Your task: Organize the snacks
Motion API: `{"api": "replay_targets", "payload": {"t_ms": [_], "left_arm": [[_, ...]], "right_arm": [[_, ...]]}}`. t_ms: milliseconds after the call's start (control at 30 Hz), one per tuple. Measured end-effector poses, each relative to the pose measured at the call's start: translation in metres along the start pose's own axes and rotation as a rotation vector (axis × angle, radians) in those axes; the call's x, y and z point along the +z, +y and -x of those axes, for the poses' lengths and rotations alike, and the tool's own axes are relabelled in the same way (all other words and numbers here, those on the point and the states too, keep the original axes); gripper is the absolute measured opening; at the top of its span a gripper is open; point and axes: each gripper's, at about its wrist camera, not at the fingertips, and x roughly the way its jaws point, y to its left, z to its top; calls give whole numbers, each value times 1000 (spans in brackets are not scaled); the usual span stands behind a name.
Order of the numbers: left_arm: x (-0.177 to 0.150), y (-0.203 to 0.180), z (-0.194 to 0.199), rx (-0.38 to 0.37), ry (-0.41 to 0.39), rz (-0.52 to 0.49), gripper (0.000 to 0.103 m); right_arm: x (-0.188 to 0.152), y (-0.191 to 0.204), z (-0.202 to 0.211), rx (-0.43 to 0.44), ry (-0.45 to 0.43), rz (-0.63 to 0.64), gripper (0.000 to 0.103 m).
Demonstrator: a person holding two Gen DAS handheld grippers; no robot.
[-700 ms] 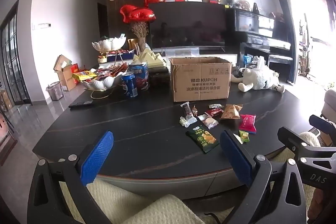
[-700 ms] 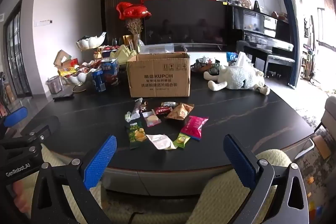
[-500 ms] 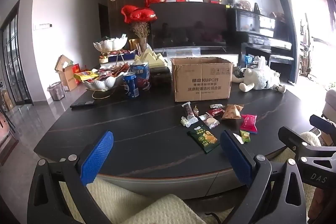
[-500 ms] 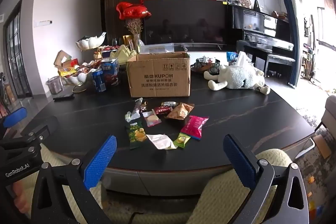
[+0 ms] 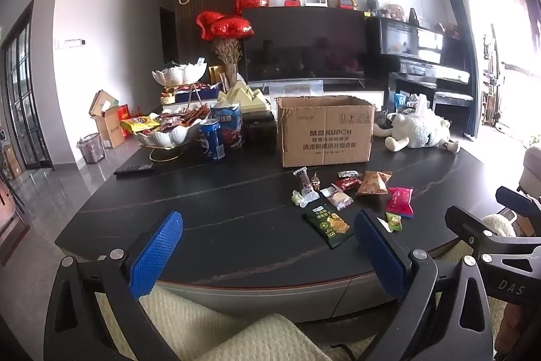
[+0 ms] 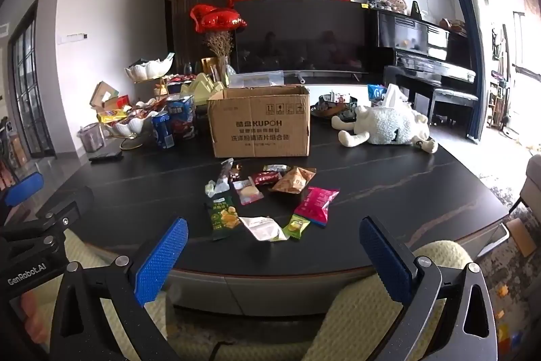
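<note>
Room: living room with a dark marbled worktop (image 6: 389,188) in front of a television wall, a piano off to the right.
Snacks: a loose scatter of small packets (image 6: 270,195) lies flat on the worktop, just in front of the cardboard box (image 6: 258,122) — none of them visibly inside it.
Nearest packets: a green chip packet (image 6: 221,219), a white pouch (image 6: 262,227) and a small lime-green sachet (image 6: 297,225) sit closest to the near edge; a pink packet (image 6: 318,203) and an orange triangular bag (image 6: 294,180) lie further back, nearer the box.
Progress: judging by the layout, nothing has been sorted yet; every packet in the scatter is left to gather, presumably into the open-topped box, though its contents are hidden from both views.
Right gripper (image 6: 270,251): spread wide, holding nothing and touching nothing, poised short of the worktop edge and aimed at the scatter.
Left gripper (image 5: 267,246): likewise fully parted and empty — off to the left of the packets, the green chip packet (image 5: 329,224) showing near its right finger.
Further out: a white bowl stand (image 5: 169,132) stacked with other snacks, a blue can (image 5: 211,144) and a remote (image 5: 133,169) to the left; a white plush sheep (image 6: 389,126) to the right of the box.
</note>
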Motion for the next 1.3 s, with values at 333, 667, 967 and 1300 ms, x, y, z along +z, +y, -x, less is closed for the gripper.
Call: {"api": "replay_targets", "payload": {"t_ms": [333,667,967,1300], "left_arm": [[1,-1,4,5,-7,-1,103],[1,-1,5,5,-7,-1,103],[1,-1,5,5,-7,-1,103],[1,-1,5,5,-9,-1,103]], "right_arm": [[0,-2,7,9,-11,2,103],[0,-1,7,9,-14,2,103],[0,-1,8,9,-16,1,103],[0,-1,8,8,-18,1,103]]}}
